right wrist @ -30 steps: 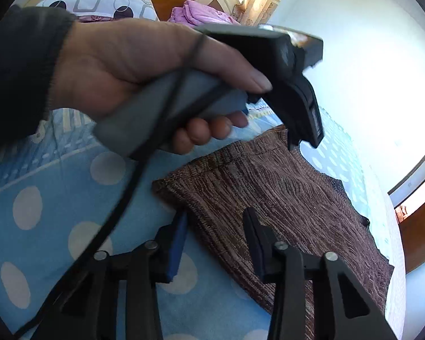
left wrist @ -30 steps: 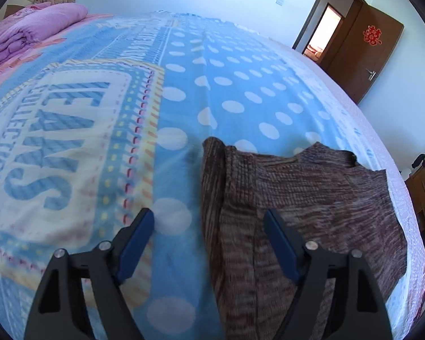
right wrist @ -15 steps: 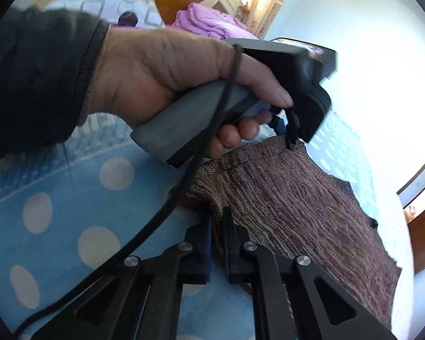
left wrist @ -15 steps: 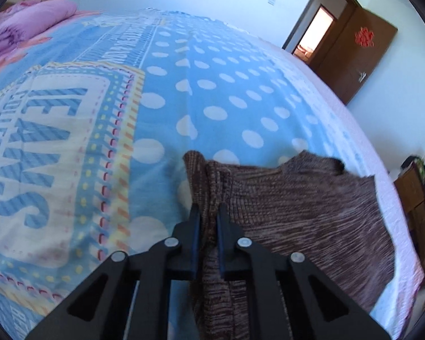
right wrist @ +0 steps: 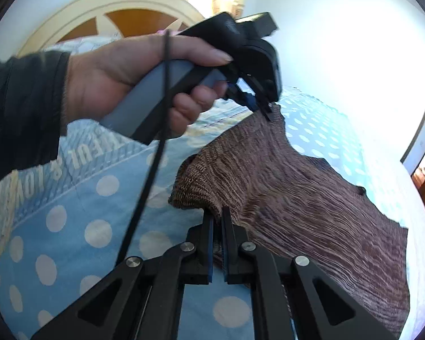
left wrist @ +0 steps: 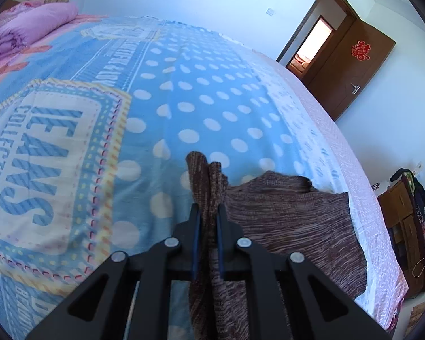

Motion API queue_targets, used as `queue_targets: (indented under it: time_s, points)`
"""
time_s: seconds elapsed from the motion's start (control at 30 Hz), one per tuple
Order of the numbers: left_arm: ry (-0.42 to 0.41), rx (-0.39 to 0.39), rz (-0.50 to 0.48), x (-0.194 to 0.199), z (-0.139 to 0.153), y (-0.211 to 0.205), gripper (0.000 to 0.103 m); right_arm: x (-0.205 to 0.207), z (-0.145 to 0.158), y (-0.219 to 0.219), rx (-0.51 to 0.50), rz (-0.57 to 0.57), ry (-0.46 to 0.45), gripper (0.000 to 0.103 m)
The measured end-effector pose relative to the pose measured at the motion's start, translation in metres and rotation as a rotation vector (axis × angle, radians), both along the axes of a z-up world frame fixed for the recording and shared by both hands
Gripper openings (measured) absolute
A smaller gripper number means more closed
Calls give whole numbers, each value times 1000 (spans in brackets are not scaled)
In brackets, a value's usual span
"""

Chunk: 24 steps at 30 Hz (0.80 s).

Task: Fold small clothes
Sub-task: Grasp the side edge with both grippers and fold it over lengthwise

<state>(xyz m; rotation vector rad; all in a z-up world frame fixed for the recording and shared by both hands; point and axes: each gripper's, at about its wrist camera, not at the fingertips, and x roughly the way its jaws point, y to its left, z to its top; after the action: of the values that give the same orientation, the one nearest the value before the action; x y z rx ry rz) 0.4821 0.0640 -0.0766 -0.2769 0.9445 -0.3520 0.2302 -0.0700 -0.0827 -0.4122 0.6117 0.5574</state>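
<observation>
1. The left gripper [left wrist: 208, 212] is clamped on a bunched edge of the brown knit garment [left wrist: 291, 226]; the fabric is pinched between its blue pads and a ridge of knit stands up just beyond the fingertips.
2. The right gripper [right wrist: 218, 221] is closed too, with a rolled corner of the same garment nipped between its fingers, the cloth bulging just ahead of and to the left of the tips.
3. In the right wrist view the person's hand [right wrist: 133, 70] is seen squeezing the handle of the other gripper, whose tips meet the garment's far edge.
4. The rest of the garment is spread flat on the polka-dot bedsheet [left wrist: 189, 107], reaching away to the right of both sets of fingers.
5. Progress, as judged here: both grasps are made and one side is lifted off the sheet, but no fold is laid yet.
6. Left to do: the held edge is to be carried across, set down, smoothed and released, and possibly folded again.
</observation>
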Motion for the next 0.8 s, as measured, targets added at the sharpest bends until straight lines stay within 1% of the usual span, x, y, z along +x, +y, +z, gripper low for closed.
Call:
queue_targets:
  time_s: [0.13,0.27,0.43,0.57,0.67,0.8]
  points:
    - [-18,3,-14,-4,12,-13,10,7,11,-23,97,-38,32,4]
    - [-37,0,-24,-6,25,-27,10,10,16,-38,135,-68,28,4]
    - [-65,-3,-43,-8,44,-52,10,16,22,-68,219,-114,48,4]
    - [-87,-10,-63,-9,56,-73,10,9,30,-83,234,-136,32,4]
    - [-92,-15,-79,-9,60,-87,10,3,36,-97,262,-158,28,4]
    - [-100,-19,-103,-10,67,-108,10,-1,43,-110,257,-167,17,4]
